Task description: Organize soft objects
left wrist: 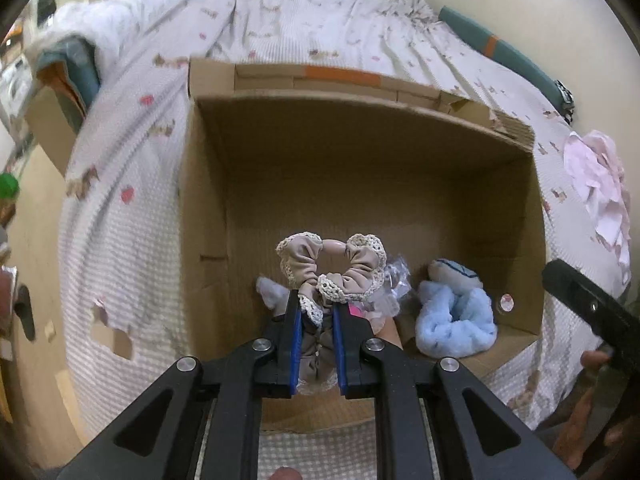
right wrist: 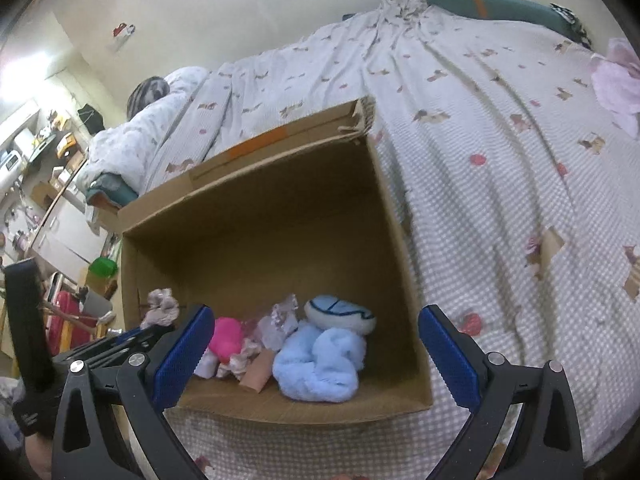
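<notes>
— What do we see from the left wrist?

— Our left gripper (left wrist: 316, 312) has its jaws clenched on a beige scrunchie (left wrist: 332, 268) with a lace edge, held over the open cardboard box (left wrist: 208, 200) on the bed (left wrist: 132, 184). A blue fluffy toy (left wrist: 456, 320) lies in the box's near right corner.

— And from the right wrist?

— Our right gripper (right wrist: 316, 344) hangs at the box's near edge, jaws spread wide and holding nothing. Only this view shows the pink toy (right wrist: 227, 338) beside the blue one, and it catches just a bit of the scrunchie at the left wall.
</notes>
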A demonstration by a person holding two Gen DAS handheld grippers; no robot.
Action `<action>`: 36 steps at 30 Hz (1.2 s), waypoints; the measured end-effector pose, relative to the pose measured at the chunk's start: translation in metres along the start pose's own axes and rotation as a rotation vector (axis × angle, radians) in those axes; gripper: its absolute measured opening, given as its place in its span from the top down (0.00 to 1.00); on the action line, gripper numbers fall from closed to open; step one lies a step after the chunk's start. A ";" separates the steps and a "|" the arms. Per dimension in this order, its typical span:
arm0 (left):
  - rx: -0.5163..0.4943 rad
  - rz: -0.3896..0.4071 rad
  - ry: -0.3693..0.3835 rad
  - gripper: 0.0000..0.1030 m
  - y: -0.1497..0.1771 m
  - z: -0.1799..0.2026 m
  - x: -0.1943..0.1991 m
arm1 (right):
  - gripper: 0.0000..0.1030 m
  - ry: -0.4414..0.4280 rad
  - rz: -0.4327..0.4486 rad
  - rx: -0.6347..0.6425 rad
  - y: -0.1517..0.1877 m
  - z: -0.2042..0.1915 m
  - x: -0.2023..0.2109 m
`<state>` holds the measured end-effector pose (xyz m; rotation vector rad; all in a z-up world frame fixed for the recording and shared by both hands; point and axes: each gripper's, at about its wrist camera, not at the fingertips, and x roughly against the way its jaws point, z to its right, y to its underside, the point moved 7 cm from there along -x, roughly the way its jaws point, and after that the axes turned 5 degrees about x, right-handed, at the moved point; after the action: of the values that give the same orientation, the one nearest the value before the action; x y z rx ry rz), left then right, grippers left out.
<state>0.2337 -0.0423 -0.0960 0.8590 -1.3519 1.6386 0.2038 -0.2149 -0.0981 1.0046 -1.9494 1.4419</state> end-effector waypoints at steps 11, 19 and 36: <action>0.013 0.015 0.042 0.30 -0.002 0.007 0.004 | 0.00 -0.040 -0.041 0.003 0.001 -0.007 -0.005; -0.008 0.096 -0.031 0.21 -0.007 0.010 0.029 | 0.00 -0.046 -0.004 -0.019 -0.006 -0.007 0.009; 0.020 0.269 -0.091 0.15 0.007 -0.026 0.137 | 0.00 -0.049 0.114 0.092 -0.001 -0.049 0.084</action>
<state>0.1687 0.0057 0.0176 0.7982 -1.5716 1.8382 0.1537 -0.1904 -0.0189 0.9915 -2.0204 1.5963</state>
